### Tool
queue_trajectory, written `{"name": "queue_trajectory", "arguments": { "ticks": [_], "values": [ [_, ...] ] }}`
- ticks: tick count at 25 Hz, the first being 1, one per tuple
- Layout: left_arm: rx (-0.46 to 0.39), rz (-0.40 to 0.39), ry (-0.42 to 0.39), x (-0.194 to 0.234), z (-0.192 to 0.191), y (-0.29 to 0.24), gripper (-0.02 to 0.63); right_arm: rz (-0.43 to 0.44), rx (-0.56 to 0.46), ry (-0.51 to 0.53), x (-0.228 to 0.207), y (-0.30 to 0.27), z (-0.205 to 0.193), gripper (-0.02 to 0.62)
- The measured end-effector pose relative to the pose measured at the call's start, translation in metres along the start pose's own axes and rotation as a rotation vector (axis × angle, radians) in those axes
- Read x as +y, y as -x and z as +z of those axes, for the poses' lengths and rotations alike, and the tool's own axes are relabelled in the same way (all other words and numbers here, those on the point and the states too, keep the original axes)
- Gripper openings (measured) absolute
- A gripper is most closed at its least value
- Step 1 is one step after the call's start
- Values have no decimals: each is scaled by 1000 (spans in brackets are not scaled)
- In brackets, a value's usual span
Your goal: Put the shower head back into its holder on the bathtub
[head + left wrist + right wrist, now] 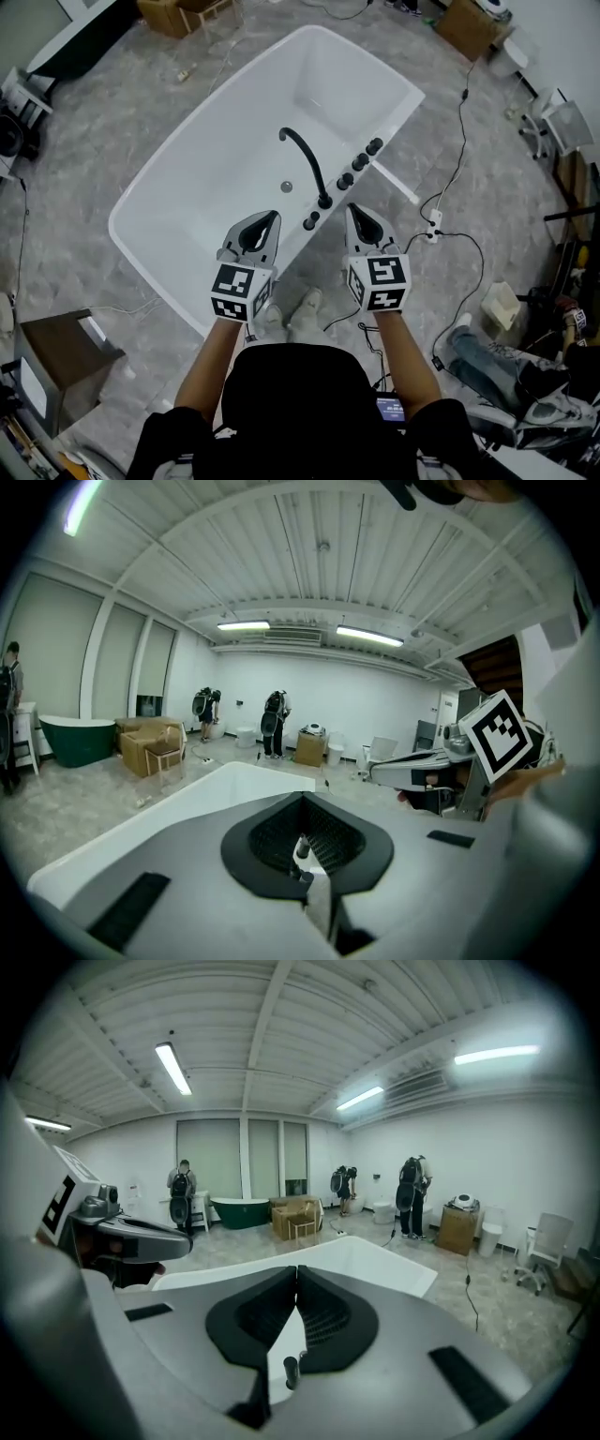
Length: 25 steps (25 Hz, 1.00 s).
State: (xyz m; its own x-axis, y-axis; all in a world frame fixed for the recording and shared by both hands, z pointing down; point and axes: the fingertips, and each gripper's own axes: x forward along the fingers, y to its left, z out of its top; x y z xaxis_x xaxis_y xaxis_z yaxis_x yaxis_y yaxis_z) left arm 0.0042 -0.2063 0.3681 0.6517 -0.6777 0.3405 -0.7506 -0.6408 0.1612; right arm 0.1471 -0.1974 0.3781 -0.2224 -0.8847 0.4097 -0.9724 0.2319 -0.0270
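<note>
The white bathtub (pixel 159 187) lies slantwise below me on the grey floor. A black curved spout (pixel 305 159) and several black round fittings (pixel 360 161) stand along its near right rim. I cannot tell which fitting is the shower head. My left gripper (pixel 270 217) hangs high over the near rim, left of the spout's base, shut with nothing in it. My right gripper (pixel 352 210) hangs level with it on the right, shut and empty too. In the left gripper view the closed jaws (pixel 302 797) cover the tub (pixel 187 799). The right gripper view shows its shut jaws (pixel 297 1271) the same way.
Black cables and a white power strip (pixel 433 225) lie on the floor right of the tub. Cardboard boxes (pixel 178 14) stand beyond it, and a small cabinet (pixel 66 347) is at the near left. A person's legs (pixel 487 356) rest at the right. People stand far off near a green tub (pixel 239 1211).
</note>
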Motion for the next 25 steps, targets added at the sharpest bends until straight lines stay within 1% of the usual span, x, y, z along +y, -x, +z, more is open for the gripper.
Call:
{"name": "queue_trajectory", "arguments": {
  "ticks": [5, 9, 16, 25],
  "values": [
    [-79, -33, -20, -10, 39, 18, 12, -28, -93, -8, 3, 29, 40, 23],
    [-125, -60, -58, -26, 63, 32, 12, -33, -151, -9, 9, 50, 61, 23],
    [-211, -81, -121, -45, 103, 64, 11, -21, -230, 17, 26, 82, 96, 23],
    [-293, -106, -184, -62, 143, 92, 12, -32, -310, 40, 38, 110, 129, 23]
  ]
}}
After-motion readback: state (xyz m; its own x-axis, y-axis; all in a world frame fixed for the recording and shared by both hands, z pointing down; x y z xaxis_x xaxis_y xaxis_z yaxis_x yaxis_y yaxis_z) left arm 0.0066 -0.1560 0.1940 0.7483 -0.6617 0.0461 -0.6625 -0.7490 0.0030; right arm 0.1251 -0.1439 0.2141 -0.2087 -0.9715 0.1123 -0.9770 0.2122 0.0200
